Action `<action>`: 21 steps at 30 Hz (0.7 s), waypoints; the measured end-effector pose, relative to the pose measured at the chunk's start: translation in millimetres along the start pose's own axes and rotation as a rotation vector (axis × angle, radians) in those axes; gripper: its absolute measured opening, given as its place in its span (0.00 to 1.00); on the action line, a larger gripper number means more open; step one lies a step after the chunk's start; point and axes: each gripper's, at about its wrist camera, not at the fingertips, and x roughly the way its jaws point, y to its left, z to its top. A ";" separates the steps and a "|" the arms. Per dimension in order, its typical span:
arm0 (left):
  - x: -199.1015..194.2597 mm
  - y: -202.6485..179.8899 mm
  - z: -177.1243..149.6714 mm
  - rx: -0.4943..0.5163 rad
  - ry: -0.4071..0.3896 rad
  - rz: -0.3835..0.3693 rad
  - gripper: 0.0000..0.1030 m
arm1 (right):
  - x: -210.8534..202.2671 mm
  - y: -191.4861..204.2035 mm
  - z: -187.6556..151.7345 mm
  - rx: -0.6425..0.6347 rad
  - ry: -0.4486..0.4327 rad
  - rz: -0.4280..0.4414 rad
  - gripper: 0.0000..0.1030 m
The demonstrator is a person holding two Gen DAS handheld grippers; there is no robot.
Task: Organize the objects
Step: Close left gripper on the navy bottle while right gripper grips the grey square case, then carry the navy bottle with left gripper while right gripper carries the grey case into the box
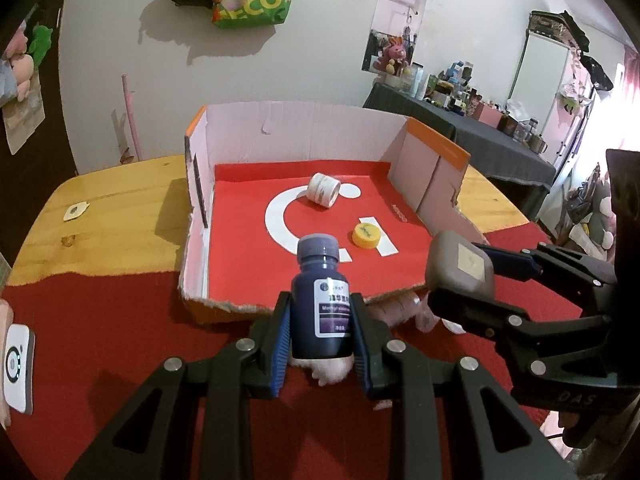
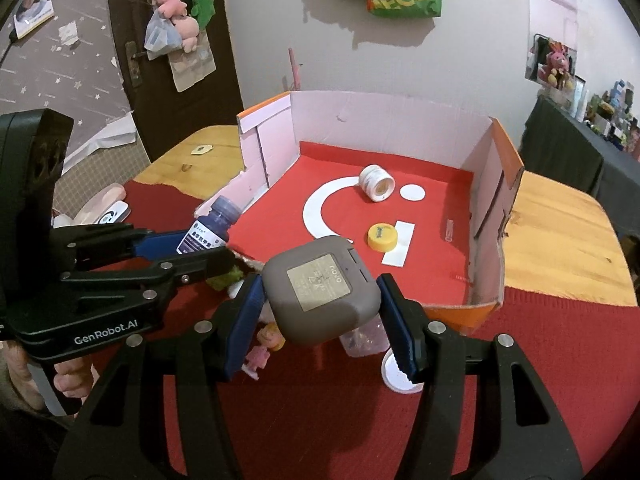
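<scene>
Bottle btwn left jaws; grey charger btwn right jaws.

My left gripper clamps a dark purple bottle upright before the torn cardboard box, where 1 tape roll and 1 yellow cap lie; my right gripper grips a grey case.
</scene>
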 end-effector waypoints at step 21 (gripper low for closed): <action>54.0 17.7 34.1 -0.012 0.103 -0.004 0.28 | 62.7 -29.6 29.6 0.039 0.156 0.058 0.55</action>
